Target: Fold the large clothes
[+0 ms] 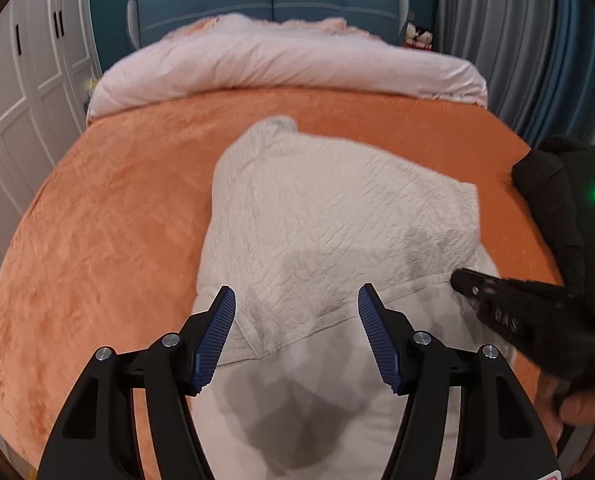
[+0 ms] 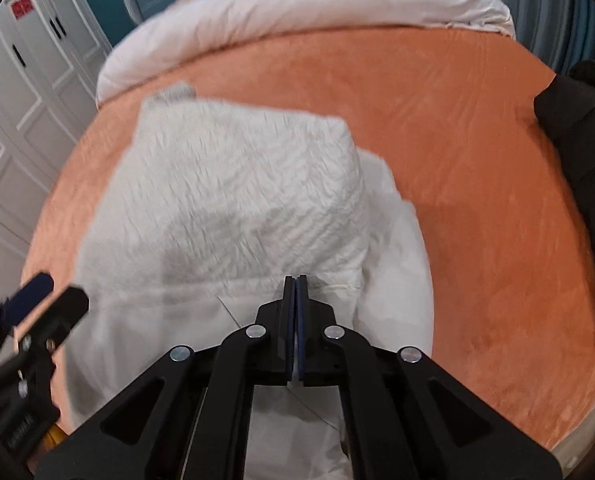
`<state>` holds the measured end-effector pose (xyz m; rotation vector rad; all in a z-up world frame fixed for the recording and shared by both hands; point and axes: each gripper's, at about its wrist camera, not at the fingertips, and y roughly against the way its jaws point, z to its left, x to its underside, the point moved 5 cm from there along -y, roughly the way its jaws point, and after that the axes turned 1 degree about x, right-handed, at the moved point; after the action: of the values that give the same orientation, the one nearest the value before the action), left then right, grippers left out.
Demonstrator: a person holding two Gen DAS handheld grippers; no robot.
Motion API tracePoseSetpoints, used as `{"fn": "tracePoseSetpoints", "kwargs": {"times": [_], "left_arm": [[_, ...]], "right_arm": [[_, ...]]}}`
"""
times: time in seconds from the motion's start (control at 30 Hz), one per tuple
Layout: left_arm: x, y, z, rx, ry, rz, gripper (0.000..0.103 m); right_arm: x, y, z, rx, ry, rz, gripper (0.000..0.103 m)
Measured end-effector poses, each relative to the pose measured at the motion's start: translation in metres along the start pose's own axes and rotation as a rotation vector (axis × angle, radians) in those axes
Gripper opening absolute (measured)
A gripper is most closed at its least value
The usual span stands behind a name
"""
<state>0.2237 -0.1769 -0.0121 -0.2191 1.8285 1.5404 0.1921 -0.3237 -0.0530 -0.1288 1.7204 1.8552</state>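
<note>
Cream quilted jacket [image 1: 329, 208] partly folded on the orange bedspread [image 1: 109, 208], left gripper [image 1: 295, 308] jaws wide apart above its hem, right gripper [image 2: 296, 284] pinched tight on the hem edge, black garment [image 2: 585, 168] at the bed's right edge

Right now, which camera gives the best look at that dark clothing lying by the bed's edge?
The right wrist view: the black garment lies unobstructed on the orange blanket. In the left wrist view the right gripper covers part of it.
</note>
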Motion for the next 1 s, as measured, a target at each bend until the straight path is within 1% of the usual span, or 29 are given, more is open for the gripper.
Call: {"fn": "tracePoseSetpoints", "kwargs": {"times": [0.07,0.13,0.23,0.4,0.57,0.73,0.8,0.87,0.9,1.0], "left_arm": [[0.005,-0.013,0.003,0.001,0.01,0.031,0.062],[0.009,-0.018,0.003,0.003,0.015,0.029,0.064],[0.012,-0.025,-0.002,-0.015,-0.019,0.028,0.064],[0.017,-0.038,-0.004,-0.028,-0.032,0.025,0.065],[0.02,-0.047,-0.006,-0.042,-0.032,0.009,0.066],[0.023,-0.052,-0.006,-0.059,-0.045,0.0,0.066],[0.021,-0.048,-0.007,-0.063,-0.045,-0.002,0.066],[0.018,-0.037,-0.003,-0.051,-0.019,0.002,0.066],[0.018,-0.028,0.0,-0.033,0.006,0.006,0.066],[0.025,-0.001,0.006,0.006,0.021,0.014,0.065]], "right_arm": [[0.004,-0.011,-0.003,0.005,0.009,0.031,0.0],[0.008,-0.02,-0.003,0.004,0.012,0.053,0.0],[0.012,-0.032,-0.001,0.003,0.007,0.073,0.0],[0.017,-0.046,-0.001,-0.011,-0.013,0.065,0.0],[0.021,-0.056,-0.008,-0.045,-0.045,0.054,0.0],[0.019,-0.055,-0.007,-0.036,-0.044,0.06,0.0],[0.015,-0.045,-0.008,-0.03,-0.07,0.071,0.0],[0.012,-0.022,-0.008,-0.034,-0.102,0.059,0.0],[0.013,-0.009,-0.005,-0.047,-0.098,0.043,0.004],[0.03,0.035,0.004,-0.069,-0.046,0.007,0.004]]}}
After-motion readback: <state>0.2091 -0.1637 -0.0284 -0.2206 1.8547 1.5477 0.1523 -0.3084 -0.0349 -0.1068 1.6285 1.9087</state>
